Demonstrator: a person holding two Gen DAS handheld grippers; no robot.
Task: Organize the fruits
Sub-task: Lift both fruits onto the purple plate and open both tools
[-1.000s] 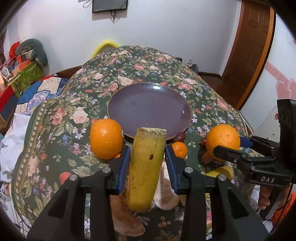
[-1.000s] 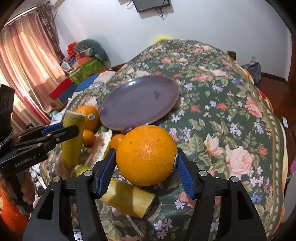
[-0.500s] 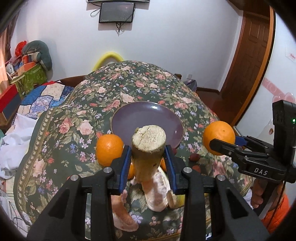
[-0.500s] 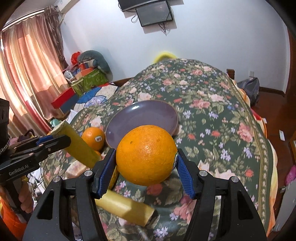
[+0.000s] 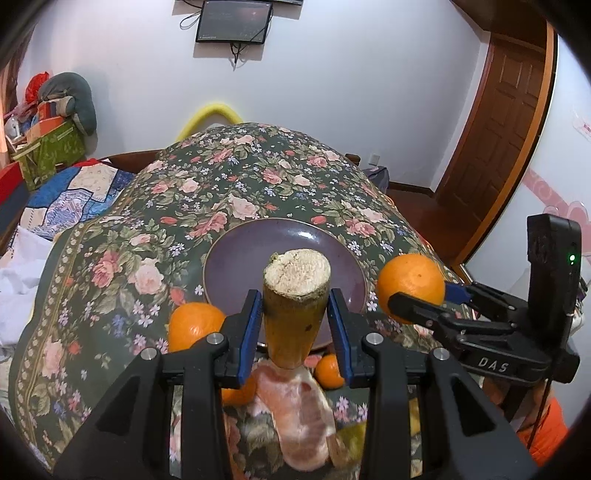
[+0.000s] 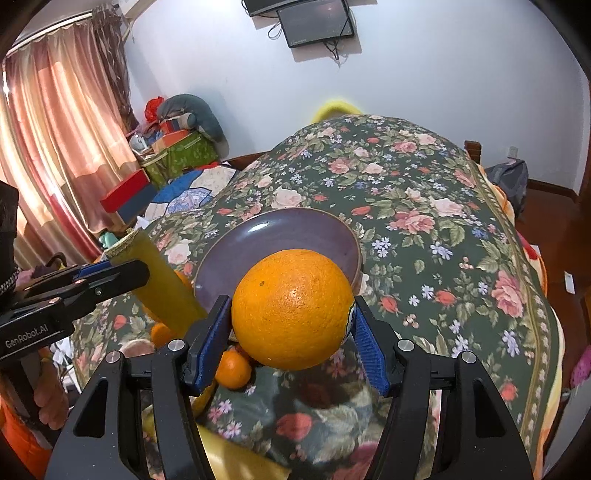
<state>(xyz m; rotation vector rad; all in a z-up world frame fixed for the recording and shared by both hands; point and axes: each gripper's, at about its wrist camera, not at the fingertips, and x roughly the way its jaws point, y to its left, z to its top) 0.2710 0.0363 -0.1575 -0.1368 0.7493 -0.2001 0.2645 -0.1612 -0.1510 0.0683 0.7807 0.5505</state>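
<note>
**Above the floral table: both grippers loaded, plate bare**

Over the flowered tablecloth [image 5: 229,192], the left gripper [image 5: 295,325] is clamped on a yellow-green sugarcane piece [image 5: 295,306], its blue pads pressing both sides and the pale, fibrous cut end facing the camera. The piece is held in the air, tilted, in front of the near rim of the purple plate [image 5: 243,258]. In the right wrist view the same cane [image 6: 162,280] slants up to the left of the plate [image 6: 280,236].

The right gripper [image 6: 291,332] grips a large orange [image 6: 291,308] between its blue pads, lifted clear of the cloth just before the plate's near edge. Seen from the left wrist, that orange [image 5: 410,286] hangs to the right of the plate.

On the cloth, a second orange [image 5: 194,325] sits just left of the plate's near rim. A small mandarin [image 5: 328,371] lies near peeled pomelo segments [image 5: 299,410] below the left gripper.

Readable writing: "DAS" on the right gripper's body in the left wrist view, and "GenRobot.AI" on the left gripper's body [image 6: 40,332] in the right wrist view. A green light [image 5: 572,257] glows on the right gripper's upright black module. A dark wall screen [image 5: 232,21] shows no legible text.
</note>
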